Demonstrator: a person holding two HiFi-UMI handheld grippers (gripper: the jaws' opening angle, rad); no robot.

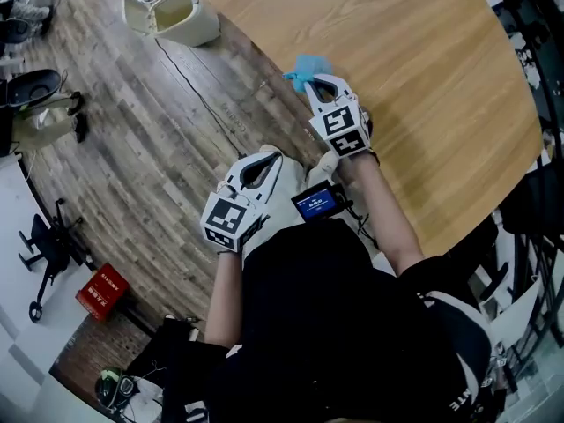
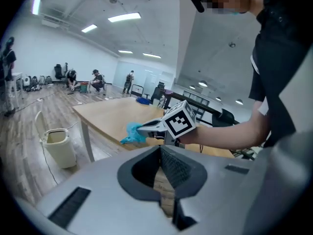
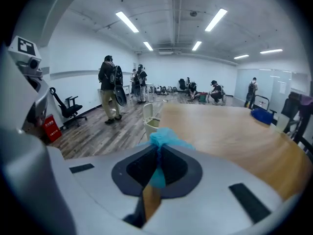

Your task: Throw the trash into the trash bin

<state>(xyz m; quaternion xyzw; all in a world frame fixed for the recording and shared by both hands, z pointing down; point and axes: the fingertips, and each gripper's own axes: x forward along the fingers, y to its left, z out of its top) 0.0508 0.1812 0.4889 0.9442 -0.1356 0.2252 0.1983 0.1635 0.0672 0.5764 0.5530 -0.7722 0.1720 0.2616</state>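
A crumpled blue piece of trash (image 1: 306, 68) sticks out of my right gripper (image 1: 315, 83), which is shut on it above the near-left edge of the wooden table (image 1: 423, 77). In the right gripper view the blue trash (image 3: 164, 139) is pinched between the jaws of the right gripper (image 3: 157, 150). The cream trash bin (image 1: 176, 16) stands open on the floor by the table's far-left corner, and the trash bin (image 3: 150, 120) lies ahead beyond the jaws. My left gripper (image 1: 268, 155) is shut and empty over the floor beside the table. The left gripper (image 2: 160, 150) faces the bin (image 2: 59, 148).
A thin cable (image 1: 198, 91) runs across the plank floor from the bin toward me. A red box (image 1: 101, 291) and a black wheeled stand (image 1: 44, 245) sit on the floor at left. Several people (image 3: 110, 87) stand or crouch far across the room.
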